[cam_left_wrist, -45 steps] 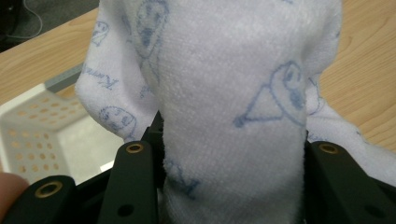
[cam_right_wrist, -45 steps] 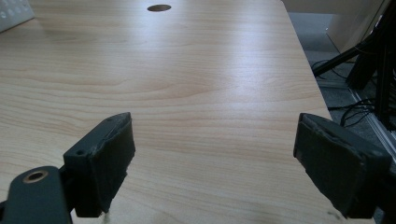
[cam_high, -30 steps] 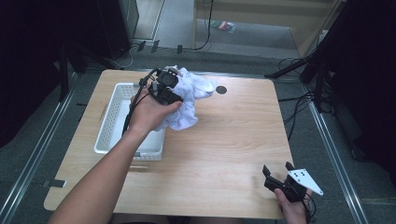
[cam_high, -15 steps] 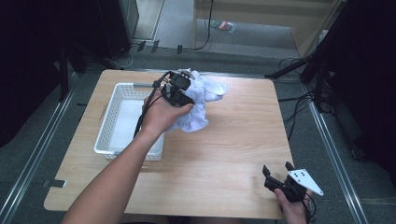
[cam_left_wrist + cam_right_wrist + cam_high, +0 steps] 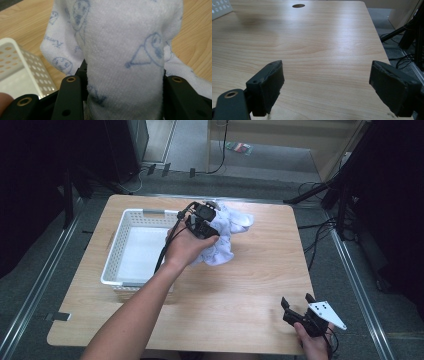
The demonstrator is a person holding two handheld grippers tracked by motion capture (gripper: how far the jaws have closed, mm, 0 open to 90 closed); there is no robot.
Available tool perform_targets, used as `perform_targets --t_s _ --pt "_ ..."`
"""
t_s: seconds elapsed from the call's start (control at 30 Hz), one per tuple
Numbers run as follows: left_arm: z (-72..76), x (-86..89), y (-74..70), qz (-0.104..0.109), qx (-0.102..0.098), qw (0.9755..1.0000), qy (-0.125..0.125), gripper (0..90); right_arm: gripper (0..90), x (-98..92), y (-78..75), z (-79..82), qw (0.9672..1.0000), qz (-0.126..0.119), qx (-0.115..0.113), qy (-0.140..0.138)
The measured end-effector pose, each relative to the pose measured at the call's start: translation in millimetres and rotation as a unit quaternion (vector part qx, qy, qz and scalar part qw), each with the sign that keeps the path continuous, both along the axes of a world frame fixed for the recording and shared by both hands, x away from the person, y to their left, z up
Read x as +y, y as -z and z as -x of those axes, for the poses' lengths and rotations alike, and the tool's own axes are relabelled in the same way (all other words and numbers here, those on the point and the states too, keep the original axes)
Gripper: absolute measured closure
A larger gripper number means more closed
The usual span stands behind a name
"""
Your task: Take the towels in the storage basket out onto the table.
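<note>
Towel [image 5: 223, 241], white with faint blue printed figures, sat bunched at the upper middle of the high view, just right of the basket [image 5: 131, 215], most of it draped down toward the table [image 5: 240, 300]. It looked soft, light and limp, a thing that would sag and trail from any single hold and could snag but not break. The left gripper [image 5: 202, 220] had its 2 jaws clamped on a thick fold of it; in the left gripper view the terry cloth [image 5: 125, 50] filled the gap between the black jaws and hung on both sides. A pinch through several layers, as here, seemed the surest hold, since a single edge might slip out.

The basket, white plastic with a perforated wall [image 5: 27, 67], stood at the left of the high view, apparently empty. Its right rim lay close under the hand, and the hanging cloth could catch on it if carried low. A small dark hole [image 5: 298, 5] marked the tabletop at the far edge. The right gripper [image 5: 298, 306] rested low at the lower right of the high view, well apart from the towel, jaws spread wide with only bare wood between them.
</note>
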State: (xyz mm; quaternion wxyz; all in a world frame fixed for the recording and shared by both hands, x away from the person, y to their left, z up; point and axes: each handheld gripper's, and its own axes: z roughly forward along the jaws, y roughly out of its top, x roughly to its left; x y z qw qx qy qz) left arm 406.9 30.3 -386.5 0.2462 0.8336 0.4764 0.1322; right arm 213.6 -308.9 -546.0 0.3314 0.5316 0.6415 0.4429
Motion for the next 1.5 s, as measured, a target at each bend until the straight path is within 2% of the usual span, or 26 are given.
perform_targets --t_s 0.33,0.53,0.57,0.6,0.63,0.67,0.8,0.97,1.1,1.17,1.2,1.27,1.3,1.4,1.43,1.47,1.5 --pt "-3.4 -19.8 20.4 0.004 0.012 0.9999 0.002 53.1 12.8 0.0 0.0 0.3 1.0 -0.003 -0.002 -0.001" --pt "-5.1 -24.9 45.4 0.003 0.031 0.9995 -0.004 52.1 12.8 -0.2 0.1 0.3 1.0 -0.003 -0.003 -0.003" --pt "-5.1 -24.9 45.4 0.003 0.031 0.9995 -0.004 51.9 12.8 -0.2 0.1 0.3 1.0 -0.003 -0.003 -0.003" --pt "-5.2 -25.6 52.8 0.007 0.037 0.9992 -0.007 51.7 12.8 -0.3 0.1 0.3 1.0 -0.003 -0.002 -0.003" --pt "-5.2 -25.6 52.8 0.007 0.037 0.9992 -0.007 51.5 12.8 -0.3 0.1 0.3 1.0 -0.003 -0.002 -0.003" --pt "-4.5 -26.8 59.5 0.014 0.041 0.999 -0.009 51.4 12.8 -0.3 0.1 0.2 1.0 -0.003 -0.003 -0.003" --pt "-3.1 -29.7 70.3 0.018 0.052 0.9985 -0.005 50.5 12.8 -0.2 0.1 0.2 1.0 -0.004 -0.002 -0.003" --pt "-0.5 -31.9 76.8 0.023 0.05 0.9985 -0.006 48.1 12.8 -0.3 0.0 0.4 1.0 -0.004 -0.003 -0.003" --pt "0.1 -31.9 81.9 0.023 0.061 0.9978 0.001 41.1 12.8 -0.4 0.0 0.3 1.0 -0.005 -0.002 -0.003" --pt "1.2 -32.6 83.5 0.021 0.061 0.9979 -0.006 25.2 12.8 -0.4 0.0 0.3 1.0 -0.005 -0.002 -0.003" --pt "1.8 -32.7 83.0 0.026 0.06 0.9977 -0.017 16.2 12.8 -0.5 0.0 0.2 1.0 -0.005 -0.002 -0.003" --pt "2.3 -30.7 79.6 0.046 0.066 0.9967 -0.016 7.8 12.8 -0.5 0.0 0.2 1.0 -0.004 -0.001 -0.003" --pt "2.3 -30.7 79.6 0.046 0.066 0.9967 -0.016 3.3 12.8 -0.5 0.0 0.2 1.0 -0.004 -0.001 -0.003" --pt "6.2 -27.7 73.0 0.051 0.049 0.9975 -0.008 0.0 12.8 -0.5 0.1 0.2 1.0 -0.005 -0.002 -0.003" --pt "7.0 -26.1 70.3 0.047 0.045 0.9978 -0.01 0.0 12.8 -0.6 0.0 0.2 1.0 -0.005 -0.002 -0.003" --pt "9.1 -20.9 64.4 0.059 0.041 0.9974 -0.006 0.0 12.8 -0.6 0.0 0.1 1.0 -0.004 -0.001 -0.003" --pt "9.1 -20.9 64.4 0.059 0.041 0.9974 -0.006 0.0 12.8 -0.4 0.0 0.2 1.0 -0.005 -0.001 -0.003"
